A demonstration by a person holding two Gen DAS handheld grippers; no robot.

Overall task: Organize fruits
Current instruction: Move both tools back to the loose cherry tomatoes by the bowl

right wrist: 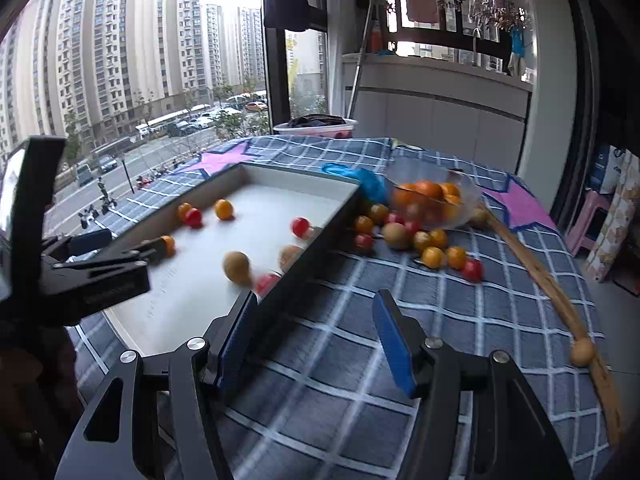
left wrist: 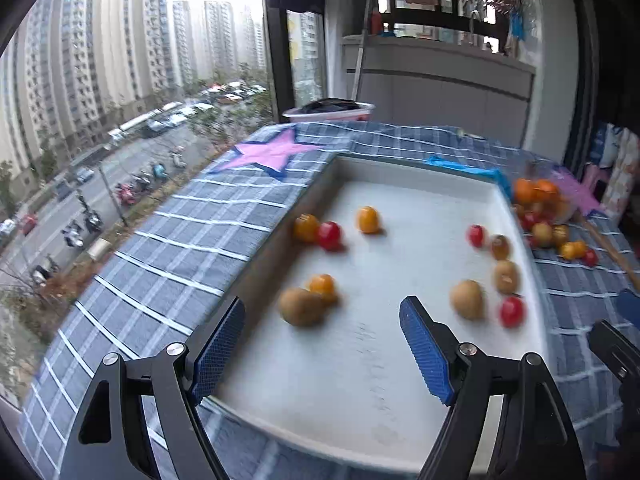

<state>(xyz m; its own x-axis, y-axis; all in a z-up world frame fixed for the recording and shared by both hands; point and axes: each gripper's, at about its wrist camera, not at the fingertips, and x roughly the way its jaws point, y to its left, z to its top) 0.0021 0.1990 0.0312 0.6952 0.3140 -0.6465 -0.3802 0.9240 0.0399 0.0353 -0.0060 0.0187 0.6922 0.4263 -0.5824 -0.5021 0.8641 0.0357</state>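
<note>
brown fruit [left wrist: 301,306] between left tongs [left wrist: 322,344]

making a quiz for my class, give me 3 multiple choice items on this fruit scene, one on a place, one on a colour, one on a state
1. Where does the glass bowl of oranges stand?
A. inside the tray
B. on the checked tablecloth, beyond the tray's right wall
C. on the floor

2. What colour are the gripper pads?
A. blue
B. green
C. white

3. How is the left gripper?
A. shut on a kiwi
B. shut on nothing
C. open, over the white tray

Answers:
1 B, the bowl sits on the cloth outside the tray wall.
2 A, both wrist views show blue textured pads.
3 C, its fingers stand wide apart with nothing between them.
</note>
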